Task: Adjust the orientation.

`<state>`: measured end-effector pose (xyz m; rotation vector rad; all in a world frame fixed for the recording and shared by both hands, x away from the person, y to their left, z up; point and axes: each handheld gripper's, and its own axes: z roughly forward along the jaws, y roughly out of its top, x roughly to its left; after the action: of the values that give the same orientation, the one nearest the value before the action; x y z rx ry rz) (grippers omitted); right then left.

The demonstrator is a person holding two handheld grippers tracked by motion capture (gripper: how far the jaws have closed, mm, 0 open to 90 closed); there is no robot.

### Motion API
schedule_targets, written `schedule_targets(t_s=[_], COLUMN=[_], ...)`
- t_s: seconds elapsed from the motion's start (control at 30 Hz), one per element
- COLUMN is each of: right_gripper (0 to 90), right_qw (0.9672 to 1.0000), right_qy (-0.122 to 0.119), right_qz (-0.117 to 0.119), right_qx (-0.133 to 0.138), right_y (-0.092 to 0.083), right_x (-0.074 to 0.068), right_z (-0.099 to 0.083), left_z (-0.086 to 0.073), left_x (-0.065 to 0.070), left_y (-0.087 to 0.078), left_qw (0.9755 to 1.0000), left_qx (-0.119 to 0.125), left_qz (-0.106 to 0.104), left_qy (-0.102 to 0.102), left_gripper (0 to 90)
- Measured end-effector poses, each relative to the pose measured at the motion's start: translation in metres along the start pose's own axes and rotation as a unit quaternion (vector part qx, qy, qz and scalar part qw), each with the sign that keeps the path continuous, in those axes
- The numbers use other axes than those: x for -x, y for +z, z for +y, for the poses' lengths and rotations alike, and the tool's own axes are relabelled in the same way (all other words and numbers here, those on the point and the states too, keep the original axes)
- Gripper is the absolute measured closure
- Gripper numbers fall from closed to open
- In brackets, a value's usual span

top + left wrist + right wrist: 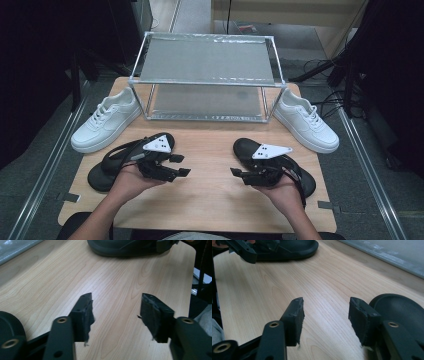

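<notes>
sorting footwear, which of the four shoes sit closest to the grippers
The two black sandals, one under each hand; the white sneakers lie farther back beside the rack.

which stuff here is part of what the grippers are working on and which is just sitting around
In hand:
left black sandal
right black sandal
left gripper, open, empty
right gripper, open, empty

Lying about:
left white sneaker
right white sneaker
metal-framed shelf rack

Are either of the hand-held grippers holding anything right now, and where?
Nothing is held: the left hand-held gripper and right hand-held gripper both stand open over bare table.
</notes>
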<state>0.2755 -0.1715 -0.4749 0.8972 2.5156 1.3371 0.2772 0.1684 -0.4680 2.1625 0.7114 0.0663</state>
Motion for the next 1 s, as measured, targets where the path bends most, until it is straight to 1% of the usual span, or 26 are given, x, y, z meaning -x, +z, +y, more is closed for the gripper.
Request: schedule_targets(t_s=[0.07,0.13,0.17,0.2,0.23,0.33,0.37,0.5,0.53,0.6,0.63,0.7,0.8,0.9,0.93,0.97,1.0], right_gripper=[41.1,35.1,34.8,34.8,34.8,34.8,34.7,35.4,36.0,36.4,36.2,36.2,36.5,36.7,36.8,36.8,36.8], right_qw=[1.0,0.9999,0.9998,0.9997,0.9997,0.9996,0.9997,0.9998,0.9999,0.9998,0.9998,0.9997,0.9997,0.9998,0.9998,0.9999,0.9998], right_qy=[-0.003,0.0,0.003,0.011,0.011,0.017,0.016,0.005,0.003,-0.004,-0.006,-0.008,-0.008,-0.006,-0.006,-0.009,-0.011], right_qz=[-0.005,-0.013,-0.019,-0.021,-0.021,-0.02,-0.019,-0.018,-0.016,-0.017,-0.02,-0.021,-0.022,-0.018,-0.017,-0.015,-0.014], right_qx=[0.0,0.002,0.002,0.005,0.005,0.006,0.005,-0.001,-0.004,-0.006,-0.006,-0.006,-0.003,0.002,0.002,0.003,0.0], right_y=[0.0,-0.001,-0.001,-0.002,-0.002,-0.003,-0.003,-0.001,0.0,0.0,0.0,0.0,0.0,0.001,0.001,0.001,0.003], right_x=[0.0,0.001,0.001,0.003,0.003,0.003,0.003,0.003,0.002,0.001,0.0,0.0,0.0,0.0,0.0,0.0,0.0], right_z=[0.0,0.0,0.0,0.0,0.0,0.0,0.0,0.0,0.0,0.0,0.0,0.0,0.001,0.003,0.003,0.003,0.004], left_z=[0.0,0.0,0.0,0.001,0.002,0.003,0.003,0.002,0.002,0.003,0.003,0.003,0.001,0.0,-0.001,-0.001,-0.002], left_x=[-0.001,-0.001,-0.001,0.0,0.001,0.002,0.001,-0.001,-0.001,-0.003,-0.005,-0.006,-0.008,-0.01,-0.01,-0.011,-0.012], left_y=[0.002,0.003,0.003,0.003,0.002,0.003,0.003,0.0,-0.001,-0.003,-0.005,-0.005,-0.007,-0.011,-0.012,-0.014,-0.016], left_qw=[1.0,0.9999,0.9999,0.9999,0.9999,0.9999,0.9999,0.9999,1.0,0.9999,0.9998,0.9998,0.9996,0.9994,0.9993,0.9991,0.9987], left_qx=[-0.005,-0.012,-0.014,-0.012,-0.012,-0.011,-0.014,-0.011,-0.004,-0.002,0.0,-0.003,-0.003,-0.004,-0.006,-0.009,-0.01], left_qz=[0.0,-0.002,-0.002,-0.001,0.0,-0.002,-0.003,-0.001,0.004,0.011,0.01,0.012,0.014,0.016,0.016,0.012,0.005], left_qy=[0.003,-0.002,-0.002,-0.002,0.003,0.003,0.004,0.0,-0.004,-0.009,-0.017,-0.018,-0.026,-0.029,-0.033,-0.041,-0.05], left_gripper=[36.8,36.3,37.2,38.6,38.6,40.4,41.2,46.4,47.4,49.9,50.0,50.0,50.7,54.2,54.2,57.0,62.3])
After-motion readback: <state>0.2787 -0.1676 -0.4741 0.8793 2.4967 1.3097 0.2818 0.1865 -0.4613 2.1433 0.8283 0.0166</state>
